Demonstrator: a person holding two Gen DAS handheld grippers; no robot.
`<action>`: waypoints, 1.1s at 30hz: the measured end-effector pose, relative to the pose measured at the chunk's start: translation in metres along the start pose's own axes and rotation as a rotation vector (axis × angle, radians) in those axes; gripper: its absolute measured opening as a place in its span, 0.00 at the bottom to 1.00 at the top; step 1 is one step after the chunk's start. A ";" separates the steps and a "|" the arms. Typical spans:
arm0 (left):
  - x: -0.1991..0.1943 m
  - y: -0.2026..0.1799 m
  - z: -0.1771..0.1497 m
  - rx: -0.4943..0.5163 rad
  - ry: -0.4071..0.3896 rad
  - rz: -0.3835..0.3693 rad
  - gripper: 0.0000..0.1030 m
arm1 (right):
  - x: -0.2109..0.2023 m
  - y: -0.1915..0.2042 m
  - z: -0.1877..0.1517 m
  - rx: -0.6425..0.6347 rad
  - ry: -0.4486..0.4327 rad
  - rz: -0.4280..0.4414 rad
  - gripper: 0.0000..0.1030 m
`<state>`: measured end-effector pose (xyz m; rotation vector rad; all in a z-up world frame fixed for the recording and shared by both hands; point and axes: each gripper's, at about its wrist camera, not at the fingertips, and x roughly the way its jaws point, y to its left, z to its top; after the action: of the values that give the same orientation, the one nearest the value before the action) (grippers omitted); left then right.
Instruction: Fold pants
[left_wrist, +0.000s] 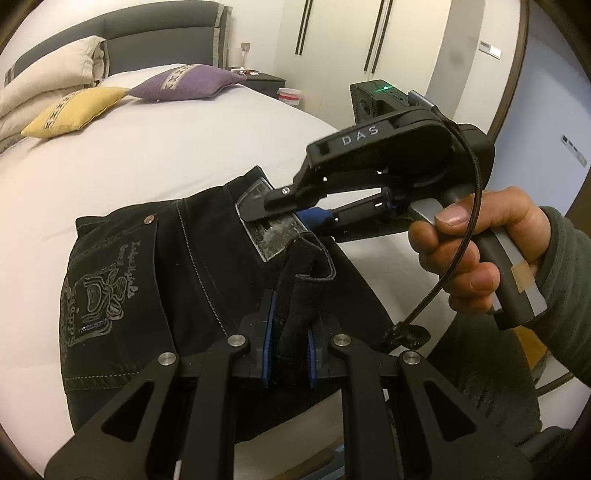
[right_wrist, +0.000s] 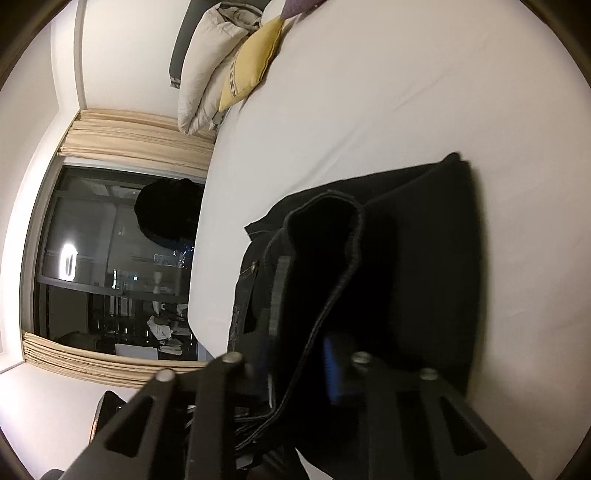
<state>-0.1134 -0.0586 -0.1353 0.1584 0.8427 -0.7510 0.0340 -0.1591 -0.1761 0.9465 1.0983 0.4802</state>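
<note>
Black pants lie folded on the white bed, back pocket with pale embroidery facing up. My left gripper is shut on a raised fold of the pants' hem, which stands up between its blue pads. My right gripper, held by a hand, reaches in from the right. Its jaws clamp the waistband at the worn leather patch. In the right wrist view the pants fill the middle, and a stitched edge runs between the right gripper's blurred blue pads.
A yellow cushion, a purple cushion and a folded duvet lie by the grey headboard. A nightstand and wardrobe doors stand beyond the bed. A dark window with curtains is beside the bed's edge.
</note>
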 end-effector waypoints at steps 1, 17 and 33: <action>0.000 -0.003 0.001 0.009 0.001 0.001 0.12 | -0.003 -0.002 0.000 0.000 -0.005 -0.002 0.20; 0.051 -0.065 0.003 0.118 0.071 -0.006 0.14 | -0.033 -0.043 0.003 -0.009 -0.081 -0.042 0.15; 0.062 -0.065 -0.007 0.132 0.048 -0.022 0.16 | -0.046 -0.051 -0.009 -0.016 -0.124 -0.059 0.15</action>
<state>-0.1340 -0.1371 -0.1749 0.2859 0.8412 -0.8263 0.0011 -0.2170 -0.1960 0.9158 1.0056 0.3764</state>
